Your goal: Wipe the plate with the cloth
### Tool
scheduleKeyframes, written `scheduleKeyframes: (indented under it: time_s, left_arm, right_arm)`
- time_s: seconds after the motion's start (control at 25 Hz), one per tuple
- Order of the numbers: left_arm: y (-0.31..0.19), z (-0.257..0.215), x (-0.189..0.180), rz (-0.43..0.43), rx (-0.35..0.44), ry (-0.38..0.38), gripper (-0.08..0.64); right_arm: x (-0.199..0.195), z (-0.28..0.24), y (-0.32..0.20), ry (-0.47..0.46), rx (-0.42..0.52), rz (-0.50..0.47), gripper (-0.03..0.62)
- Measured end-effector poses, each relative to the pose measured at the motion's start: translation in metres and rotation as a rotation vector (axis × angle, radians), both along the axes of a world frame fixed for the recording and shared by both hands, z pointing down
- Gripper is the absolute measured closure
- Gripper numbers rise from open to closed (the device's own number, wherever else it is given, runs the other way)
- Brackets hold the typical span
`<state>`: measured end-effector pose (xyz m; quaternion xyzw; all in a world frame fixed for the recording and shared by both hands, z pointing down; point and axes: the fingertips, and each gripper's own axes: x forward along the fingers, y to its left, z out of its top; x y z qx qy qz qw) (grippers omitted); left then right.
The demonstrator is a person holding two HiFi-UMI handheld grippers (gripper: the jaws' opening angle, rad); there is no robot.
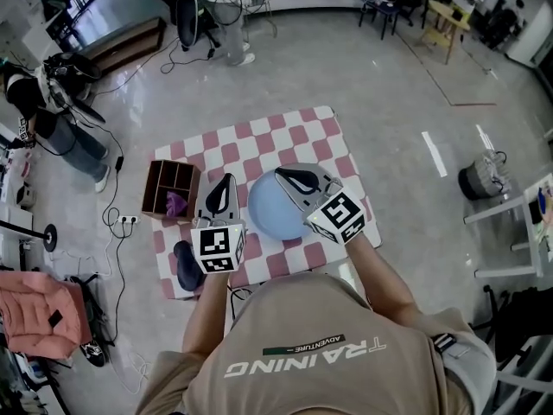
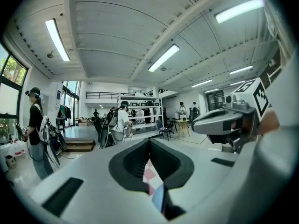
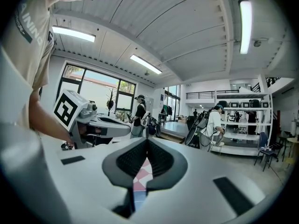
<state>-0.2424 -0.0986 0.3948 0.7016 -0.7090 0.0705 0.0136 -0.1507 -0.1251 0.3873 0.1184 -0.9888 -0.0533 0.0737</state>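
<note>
- Far left of the head view: a bystander (image 1: 82, 145) is standing on the floor by some cables, well apart from the table.
- A wooden box (image 1: 160, 180) w/ compartments is sitting at the left edge of the checked tablecloth (image 1: 302, 132). A purple item (image 1: 176, 204) is lying in one of its near compartments; can't tell what it is.
- The dark blue cloth (image 1: 184, 266) is lying bunched at the tablecloth's near-left corner, just beside the L gripper's marker cube in the head view. Neither gripper is touching it.
- L gripper (image 1: 229, 180) (image 2: 149, 141) is hovering over the tablecloth btw the box and the plate, pointing away from the person. Its jaws are pressing tip to tip w/ nothing btw them.
- The light blue plate (image 1: 272, 210) is lying flat mid-tablecloth, btw the two grippers, its right part covered by the R gripper.
- R gripper (image 1: 281, 175) (image 3: 147, 141) is hovering over the plate's right side, also pointing away. Its jaws are closing on each other, empty; checked fabric is showing below them.
- Far right: a basket (image 1: 479, 178) is standing on the floor, well apart from the table.
</note>
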Motion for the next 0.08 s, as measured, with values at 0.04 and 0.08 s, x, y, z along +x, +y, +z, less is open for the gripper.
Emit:
scheduleKeyframes:
  time_s: [0.04,0.08]
  left_arm:
    - [0.0022,0.0006,0.0002,0.006,-0.007,-0.006,0.546]
    - [0.0046,0.0014,0.0004,0.013,-0.014,-0.011,0.546]
  right_arm:
    - [-0.0008,0.0010,0.0025,-0.003,-0.005,0.004,0.575]
    - [-0.0017,0.0022,0.0052,-0.006,-0.011,0.008,0.575]
